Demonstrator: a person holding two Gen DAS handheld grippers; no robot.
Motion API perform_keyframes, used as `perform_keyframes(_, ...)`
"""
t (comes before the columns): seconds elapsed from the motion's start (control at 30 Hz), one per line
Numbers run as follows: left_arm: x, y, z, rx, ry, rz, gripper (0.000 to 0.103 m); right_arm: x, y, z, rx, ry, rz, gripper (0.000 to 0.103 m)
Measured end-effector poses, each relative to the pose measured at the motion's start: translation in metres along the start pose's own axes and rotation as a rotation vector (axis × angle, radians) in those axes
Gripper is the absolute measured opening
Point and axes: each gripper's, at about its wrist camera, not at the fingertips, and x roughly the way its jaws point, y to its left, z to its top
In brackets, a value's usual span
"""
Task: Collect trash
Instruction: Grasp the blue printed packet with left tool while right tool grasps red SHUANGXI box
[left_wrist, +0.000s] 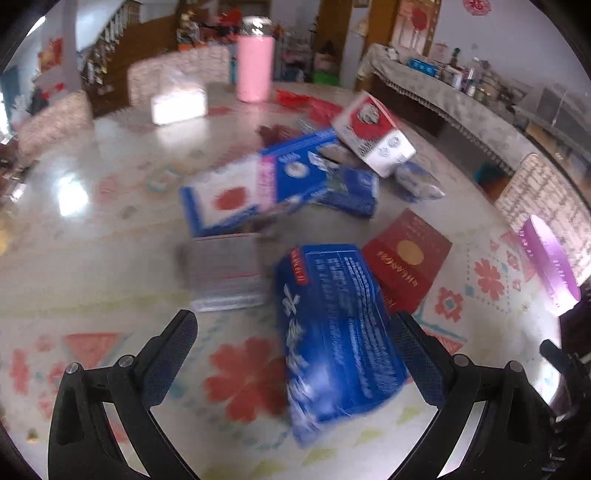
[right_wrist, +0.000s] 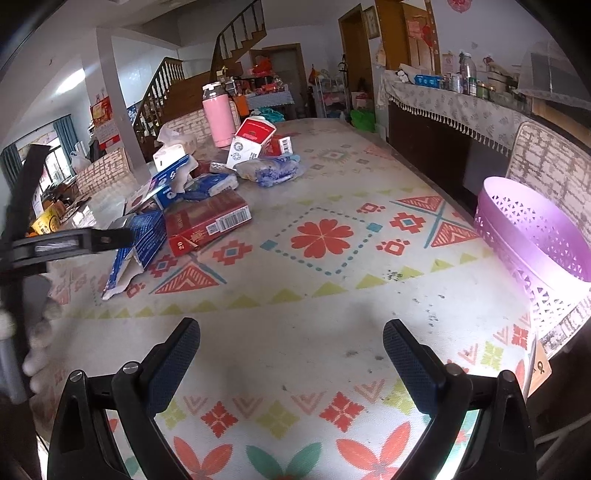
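Observation:
The left wrist view is blurred. A blue carton (left_wrist: 332, 332) lies on the patterned tablecloth between the fingers of my left gripper (left_wrist: 293, 321), which is open, and it sits close to the right finger (left_wrist: 417, 362). Behind it are a red box (left_wrist: 406, 258), a grey box (left_wrist: 225, 273), more blue-and-white cartons (left_wrist: 280, 177) and a red-and-white milk carton (left_wrist: 373, 133). My right gripper (right_wrist: 291, 326) hangs open over bare cloth with nothing between its fingers. A purple basket (right_wrist: 535, 236) stands at the table's right edge. From the right wrist view, the left gripper (right_wrist: 74, 240) reaches the blue carton (right_wrist: 140, 240).
A pink bottle (right_wrist: 218, 114) and a tissue pack (right_wrist: 170, 155) stand at the far end of the table. A crumpled plastic bag (right_wrist: 273, 166) lies beside the milk carton (right_wrist: 251, 142). A hand (right_wrist: 40, 325) holds the left tool. Chairs and a sideboard (right_wrist: 461, 107) flank the right side.

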Motion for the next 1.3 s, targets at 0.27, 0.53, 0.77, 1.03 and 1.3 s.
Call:
perform_keyframes(0.27,-0.002,0.0,0.002,-0.049,0.027,-0.106,0.024,0.005,-0.003,0.01,0.022,0.019,0.029,0.101)
perform_keyframes(0.53,-0.047,0.007,-0.021,-0.041,-0.073,-0.056,0.024,0.036,0.02,0.042,0.049,0.111,0.189,0.101)
perform_keyframes(0.77,-0.079,0.021,-0.039,0.007,-0.163,0.049,0.024,0.099,0.055,0.079,0.066,0.22,0.209,0.103)
perform_keyframes(1.03,-0.088,0.044,-0.048,0.013,-0.186,0.107,0.024,0.141,0.102,0.103,0.038,0.252,0.022,0.103)
perform_keyframes(1.3,-0.087,0.054,-0.05,0.01,-0.165,0.098,0.024,0.139,0.105,0.104,-0.029,0.207,-0.102,0.063)
